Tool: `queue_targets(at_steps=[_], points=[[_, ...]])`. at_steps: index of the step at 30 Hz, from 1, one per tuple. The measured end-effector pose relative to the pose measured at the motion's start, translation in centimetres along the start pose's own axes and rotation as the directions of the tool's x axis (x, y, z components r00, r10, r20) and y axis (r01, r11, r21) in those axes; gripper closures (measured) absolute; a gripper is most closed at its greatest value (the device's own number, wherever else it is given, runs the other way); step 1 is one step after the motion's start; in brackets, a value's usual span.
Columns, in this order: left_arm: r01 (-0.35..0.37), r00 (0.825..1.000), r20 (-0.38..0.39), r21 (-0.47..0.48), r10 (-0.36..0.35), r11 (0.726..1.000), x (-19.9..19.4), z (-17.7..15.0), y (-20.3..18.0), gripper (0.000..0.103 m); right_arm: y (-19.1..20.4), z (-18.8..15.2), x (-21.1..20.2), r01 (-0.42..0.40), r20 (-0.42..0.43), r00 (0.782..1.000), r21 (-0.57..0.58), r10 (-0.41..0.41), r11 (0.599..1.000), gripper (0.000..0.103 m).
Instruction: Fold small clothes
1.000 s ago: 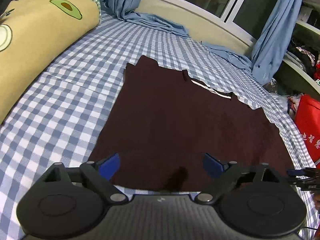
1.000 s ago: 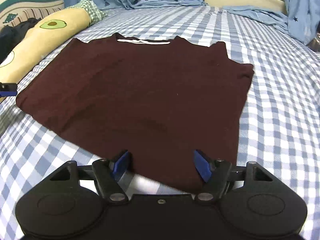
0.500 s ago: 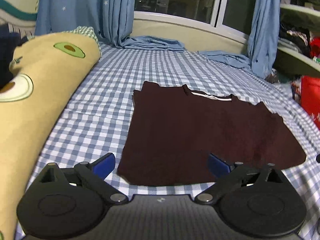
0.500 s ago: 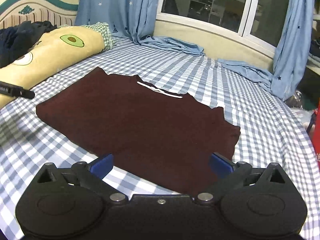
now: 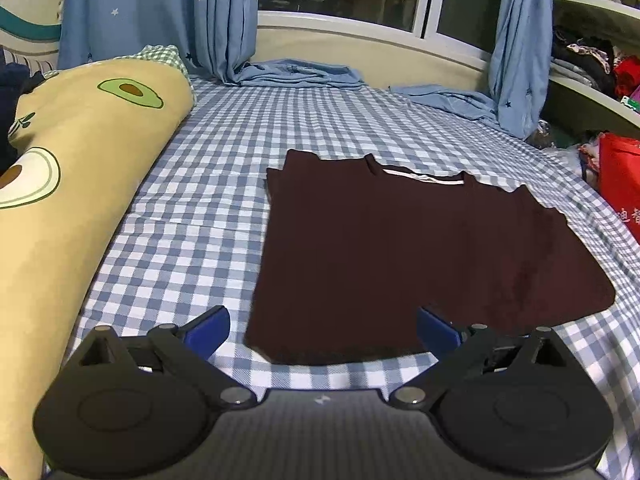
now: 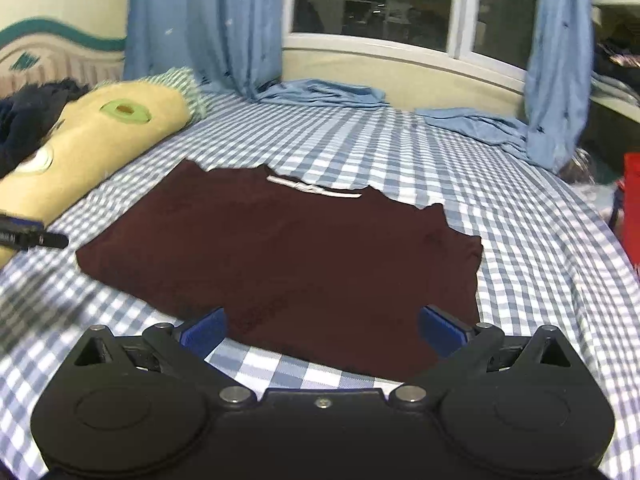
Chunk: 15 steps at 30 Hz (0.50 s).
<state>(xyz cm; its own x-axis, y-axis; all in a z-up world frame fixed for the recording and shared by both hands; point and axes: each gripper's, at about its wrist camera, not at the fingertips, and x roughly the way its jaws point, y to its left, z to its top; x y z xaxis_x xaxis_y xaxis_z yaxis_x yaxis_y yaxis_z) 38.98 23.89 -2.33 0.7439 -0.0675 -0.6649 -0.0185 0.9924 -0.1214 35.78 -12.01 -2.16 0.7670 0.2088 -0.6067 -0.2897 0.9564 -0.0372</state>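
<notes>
Nearest, at the bottom of each frame, the left gripper (image 5: 322,330) and the right gripper (image 6: 322,330) hold their blue fingers wide apart, gripping nothing. Beyond them, mid-frame, a dark maroon shirt (image 5: 404,252) lies flat on the checked bedsheet (image 5: 208,216). Left of it lies an avocado-print pillow (image 5: 76,168); farther back, blue curtains (image 5: 180,16) hang across the top.
</notes>
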Motion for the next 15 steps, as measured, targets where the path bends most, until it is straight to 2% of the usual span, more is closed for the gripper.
queue_targets(at_steps=[4, 15], points=[[-0.019, 1.0, -0.013, 0.002, 0.019, 1.0, 1.2, 0.5, 0.7, 0.001, -0.5, 0.1, 0.6, 0.016, -0.003, 1.0, 0.068, -0.016, 0.998, 0.001], [0.019, 1.0, -0.003, -0.036, -0.019, 0.999, 2.9, 1.2, 2.5, 0.001, -0.7, 0.3, 1.6, 0.056, -0.008, 0.998, 0.069, -0.055, 0.996, 0.001]])
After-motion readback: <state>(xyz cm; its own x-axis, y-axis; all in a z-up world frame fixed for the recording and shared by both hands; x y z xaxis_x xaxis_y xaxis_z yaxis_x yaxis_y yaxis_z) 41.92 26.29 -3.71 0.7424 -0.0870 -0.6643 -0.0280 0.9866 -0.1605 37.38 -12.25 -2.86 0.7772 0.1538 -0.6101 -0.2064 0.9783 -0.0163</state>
